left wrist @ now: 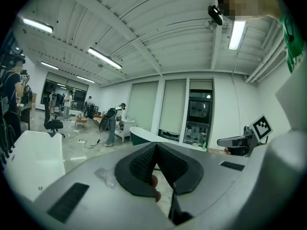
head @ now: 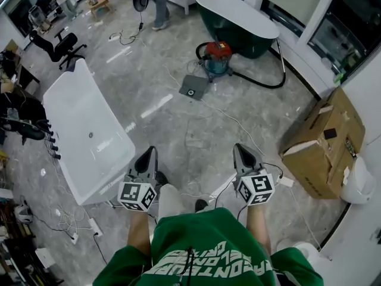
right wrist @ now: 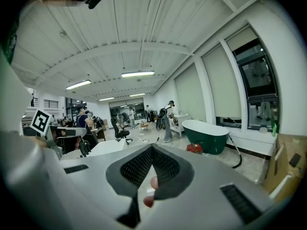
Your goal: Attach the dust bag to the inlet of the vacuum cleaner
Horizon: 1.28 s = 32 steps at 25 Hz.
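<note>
Standing well apart from the work, we hold the left tool (head: pixel 147 157) and the right tool (head: pixel 243 154) out in front of us, each with its jaws pressed together and nothing between them. The dust bag (head: pixel 194 87), as we read the flat grey square with a dark ring in it, lies on the floor (head: pixel 178 130) just beside the vacuum cleaner (head: pixel 215 57). The cleaner stands with its red top near the green bathtub (head: pixel 235 37), and a black hose (head: pixel 265 86) curls away from it. The inlet itself is too small to make out from here.

We judge the bag light and limp, likely to sag and fold if pinched by a corner, with the ring around its hole the one stiff part. We would take hold at the edge of that collar, so the opening stays flat and can be steered onto the inlet. The canister may shift when pushed, so the other tool should steady it.
</note>
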Each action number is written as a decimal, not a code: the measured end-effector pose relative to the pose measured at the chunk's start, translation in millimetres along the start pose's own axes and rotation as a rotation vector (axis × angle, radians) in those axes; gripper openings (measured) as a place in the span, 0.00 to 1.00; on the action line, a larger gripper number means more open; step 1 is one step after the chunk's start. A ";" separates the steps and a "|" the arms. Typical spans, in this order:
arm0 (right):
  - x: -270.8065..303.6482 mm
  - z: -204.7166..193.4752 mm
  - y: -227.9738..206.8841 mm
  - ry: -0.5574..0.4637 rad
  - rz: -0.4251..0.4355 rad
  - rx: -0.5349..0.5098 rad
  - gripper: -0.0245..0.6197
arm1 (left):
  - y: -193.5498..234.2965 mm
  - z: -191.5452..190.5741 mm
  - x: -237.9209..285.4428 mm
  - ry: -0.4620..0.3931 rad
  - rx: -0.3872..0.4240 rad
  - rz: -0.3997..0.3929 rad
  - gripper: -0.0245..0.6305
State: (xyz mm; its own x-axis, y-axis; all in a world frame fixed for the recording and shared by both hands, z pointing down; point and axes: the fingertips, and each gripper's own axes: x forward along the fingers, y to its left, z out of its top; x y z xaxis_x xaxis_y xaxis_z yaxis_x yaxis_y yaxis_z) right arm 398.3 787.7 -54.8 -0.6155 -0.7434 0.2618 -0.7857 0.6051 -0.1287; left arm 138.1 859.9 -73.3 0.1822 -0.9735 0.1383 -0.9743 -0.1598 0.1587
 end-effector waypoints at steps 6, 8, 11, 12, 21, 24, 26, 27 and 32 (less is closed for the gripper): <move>67.4 7.9 12.4 0.017 -0.043 -0.042 0.05 | 65.0 2.4 55.2 -0.014 -0.017 -0.052 0.03; 96.1 18.3 13.8 0.013 -0.069 -0.045 0.05 | 89.8 8.9 83.2 -0.016 -0.018 -0.084 0.03; 143.0 33.5 21.8 0.016 -0.088 -0.045 0.05 | 128.8 24.2 120.8 -0.020 -0.013 -0.121 0.03; 159.4 38.3 24.2 0.017 -0.094 -0.043 0.05 | 141.4 29.4 132.9 -0.021 -0.013 -0.133 0.03; 296.3 64.1 49.6 0.043 -0.116 -0.046 0.05 | 252.2 53.8 222.5 -0.025 -0.052 -0.202 0.03; 326.5 67.0 50.2 0.055 -0.117 -0.048 0.05 | 271.6 56.7 248.3 -0.015 -0.047 -0.219 0.03; 343.0 70.6 44.7 0.058 -0.125 -0.041 0.05 | 278.3 57.6 264.0 -0.005 -0.045 -0.235 0.03; 351.3 73.2 40.4 0.054 -0.130 -0.033 0.05 | 280.9 57.9 273.0 0.000 -0.043 -0.243 0.03; 396.1 75.7 8.6 0.057 -0.144 -0.012 0.05 | 288.8 54.4 330.4 0.025 -0.031 -0.273 0.03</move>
State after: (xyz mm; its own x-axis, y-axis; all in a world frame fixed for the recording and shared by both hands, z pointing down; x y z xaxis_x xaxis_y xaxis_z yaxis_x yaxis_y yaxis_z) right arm 143.0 476.9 -24.6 -0.4918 -0.8056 0.3304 -0.8645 0.4970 -0.0749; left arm -90.3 483.2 -34.9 0.4412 -0.8906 0.1103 -0.8841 -0.4103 0.2234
